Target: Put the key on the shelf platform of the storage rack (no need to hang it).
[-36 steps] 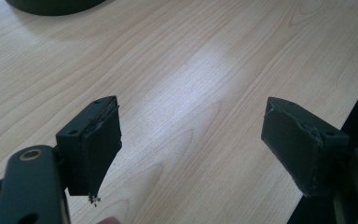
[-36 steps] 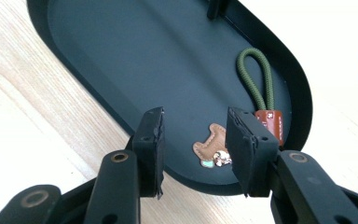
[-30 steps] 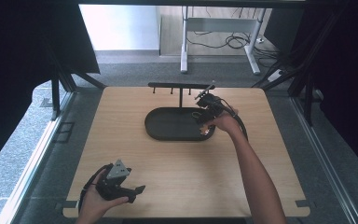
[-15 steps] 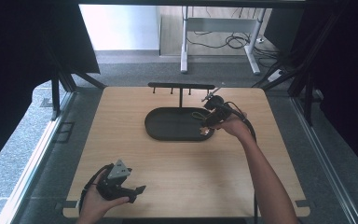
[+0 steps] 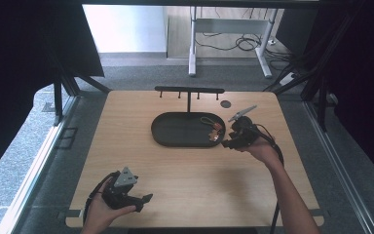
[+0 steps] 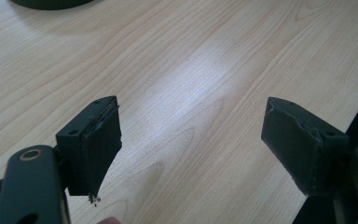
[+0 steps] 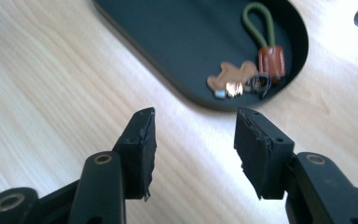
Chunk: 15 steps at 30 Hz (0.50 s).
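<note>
From the high view I see my left gripper (image 5: 126, 192) low at the desk's (image 5: 126, 126) near-left edge; my right gripper (image 5: 238, 135) sits just beside the black oval tray's (image 5: 175, 131) right end. In the left gripper view my fingers (image 6: 95, 144) are spread wide over bare wood. In the right gripper view my fingers (image 7: 142, 149) stand apart, empty; the keychain (image 7: 256, 70) lies inside the tray (image 7: 168, 32).
</note>
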{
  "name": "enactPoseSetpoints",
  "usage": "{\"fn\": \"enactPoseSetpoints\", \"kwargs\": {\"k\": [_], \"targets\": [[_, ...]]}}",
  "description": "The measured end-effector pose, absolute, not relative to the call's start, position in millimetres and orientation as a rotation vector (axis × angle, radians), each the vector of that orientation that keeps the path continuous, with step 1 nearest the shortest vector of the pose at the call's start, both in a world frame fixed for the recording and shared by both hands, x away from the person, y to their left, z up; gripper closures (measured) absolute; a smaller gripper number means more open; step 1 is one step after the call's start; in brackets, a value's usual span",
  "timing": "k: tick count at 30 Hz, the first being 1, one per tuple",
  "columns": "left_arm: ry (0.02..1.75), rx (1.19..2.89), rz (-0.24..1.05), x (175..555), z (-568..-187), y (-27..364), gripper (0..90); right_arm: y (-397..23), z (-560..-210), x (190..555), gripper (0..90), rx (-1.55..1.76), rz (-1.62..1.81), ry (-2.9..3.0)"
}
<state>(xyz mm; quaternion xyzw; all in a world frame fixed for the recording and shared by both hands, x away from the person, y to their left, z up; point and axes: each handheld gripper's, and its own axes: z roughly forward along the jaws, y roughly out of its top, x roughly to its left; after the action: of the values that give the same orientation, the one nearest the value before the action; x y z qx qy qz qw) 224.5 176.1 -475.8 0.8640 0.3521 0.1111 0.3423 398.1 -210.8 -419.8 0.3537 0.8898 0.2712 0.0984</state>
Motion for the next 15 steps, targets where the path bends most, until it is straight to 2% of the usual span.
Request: {"fn": "enactPoseSetpoints", "kwargs": {"k": [15], "targets": [[0.914, 2.267, 0.283, 225, -481, 168, 20.4, -262, -466, 330, 44.9, 1.103, 0.922, 2.542]]}}
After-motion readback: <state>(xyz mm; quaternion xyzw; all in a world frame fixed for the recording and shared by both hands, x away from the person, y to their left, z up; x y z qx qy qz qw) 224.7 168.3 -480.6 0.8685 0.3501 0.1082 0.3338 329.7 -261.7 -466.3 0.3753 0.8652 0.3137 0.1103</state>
